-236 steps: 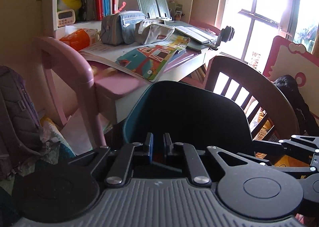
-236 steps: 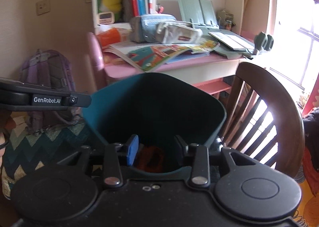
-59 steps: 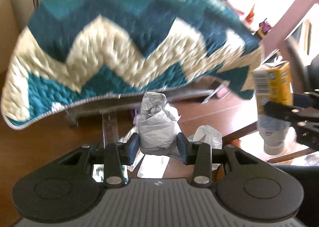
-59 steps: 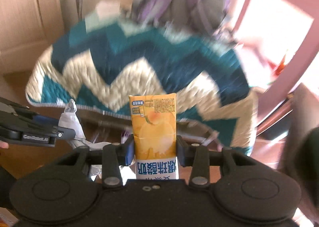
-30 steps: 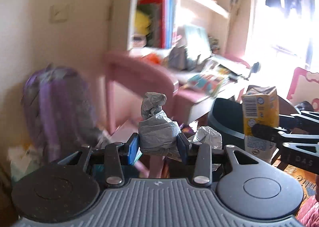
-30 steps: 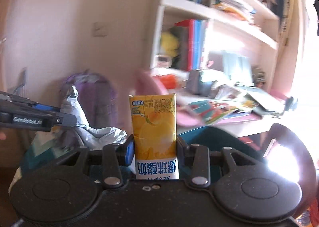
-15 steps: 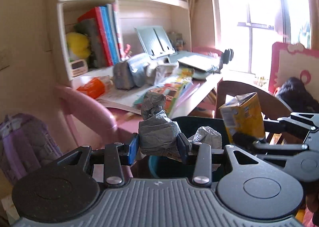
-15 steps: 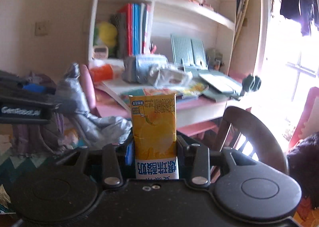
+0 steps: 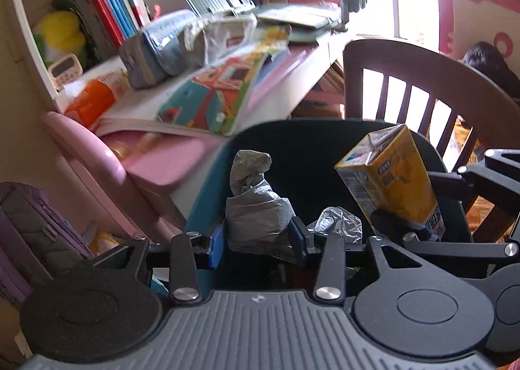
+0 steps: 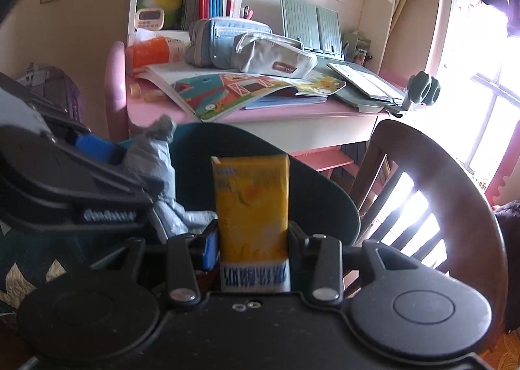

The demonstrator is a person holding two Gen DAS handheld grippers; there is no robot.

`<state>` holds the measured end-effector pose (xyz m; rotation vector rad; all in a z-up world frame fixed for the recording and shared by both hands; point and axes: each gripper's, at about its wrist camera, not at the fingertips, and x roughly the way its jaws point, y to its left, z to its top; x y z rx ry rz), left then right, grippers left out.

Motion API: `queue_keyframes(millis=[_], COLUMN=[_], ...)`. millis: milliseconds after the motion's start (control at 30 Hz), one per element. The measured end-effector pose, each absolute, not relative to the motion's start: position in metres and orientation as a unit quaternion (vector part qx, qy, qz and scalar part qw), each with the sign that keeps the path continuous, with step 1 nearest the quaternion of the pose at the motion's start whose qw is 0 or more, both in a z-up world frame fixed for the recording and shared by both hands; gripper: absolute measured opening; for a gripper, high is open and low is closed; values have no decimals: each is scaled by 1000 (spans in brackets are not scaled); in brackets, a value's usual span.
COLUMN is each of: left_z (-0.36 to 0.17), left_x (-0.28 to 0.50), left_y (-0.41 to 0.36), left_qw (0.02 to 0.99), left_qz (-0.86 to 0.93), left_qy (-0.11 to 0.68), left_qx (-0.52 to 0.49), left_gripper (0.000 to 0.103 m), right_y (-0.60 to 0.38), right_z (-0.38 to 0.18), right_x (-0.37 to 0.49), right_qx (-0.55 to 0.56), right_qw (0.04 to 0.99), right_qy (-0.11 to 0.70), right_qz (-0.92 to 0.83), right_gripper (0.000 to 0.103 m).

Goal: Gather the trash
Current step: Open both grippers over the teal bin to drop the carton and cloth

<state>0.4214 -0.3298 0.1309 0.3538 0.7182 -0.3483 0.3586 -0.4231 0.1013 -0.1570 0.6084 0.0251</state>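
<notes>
- The left gripper (image 9: 258,236) is pinching a crumpled grey plastic bag (image 9: 256,210) between its blue-padded fingers (image 9: 216,241); a looser, shinier tail of the same plastic hangs off to the right of the grip.
- The right gripper (image 10: 250,248) is clamped on a yellow rectangular juice carton (image 10: 252,207), gripped low on its body just above the white printed band, with the carton standing upright along the fingers.
- Both pieces of trash are held over the open mouth of a dark teal plastic waste bin (image 9: 312,139), which stands on the floor between the pink children's desk (image 10: 292,113) and a dark wooden slat-back chair (image 10: 438,181).
- From the left wrist view the carton (image 9: 390,181) tilts with its top leaning towards the bin's middle, and the bag sits nearer the bin's left rim; the two grippers are close beside each other but I cannot tell whether they touch.
- The step in hand looks like the drop: both items are carried and positioned above the bin, neither yet released.
- The next move calls for spreading each gripper's fingers while the trash is inside the rim line. The carton should fall cleanly. The bag is light and clingy, so it may stick to a pad or drift towards the left rim; shifting it further over the middle before letting go would be safer.
- The bin's inside is dark, and what lies at its bottom cannot be made out.
</notes>
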Motion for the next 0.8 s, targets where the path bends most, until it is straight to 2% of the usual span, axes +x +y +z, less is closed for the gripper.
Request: queue_keyframes(millis=[133,233,300,333,567,700,800], left_z=[122,119,119,119,131,142,151], left_x=[428,430,431,430,417,401,388], left_y=[-335,-335,-335,-333,-321,-309,-297], left_qw=[899,896,897,898,904,912,916], left_qz=[-168,-170,-172,-173,-177,-170,-171], left_qy=[362,368,367,366,356,341,333], left_qx=[181,180,177,173,159,153,141], left_gripper=[42,44,59,63,65,77,78], right_y=[-426,-427,-428,-427,-424,-418,-413], right_z=[96,95,96,97,110,119,127], right_x=[362,358,356,354,337,321,309], right_qx=[-69,-74,-72,-72,-67,-68,-71], right_qw=[949,950,951,952,956,958,960], right_qy=[308,304,299,297,285,276,270], right_qz=[17,17,21,21,29,34,38], right_gripper=[44,49,50,50,54,56,58])
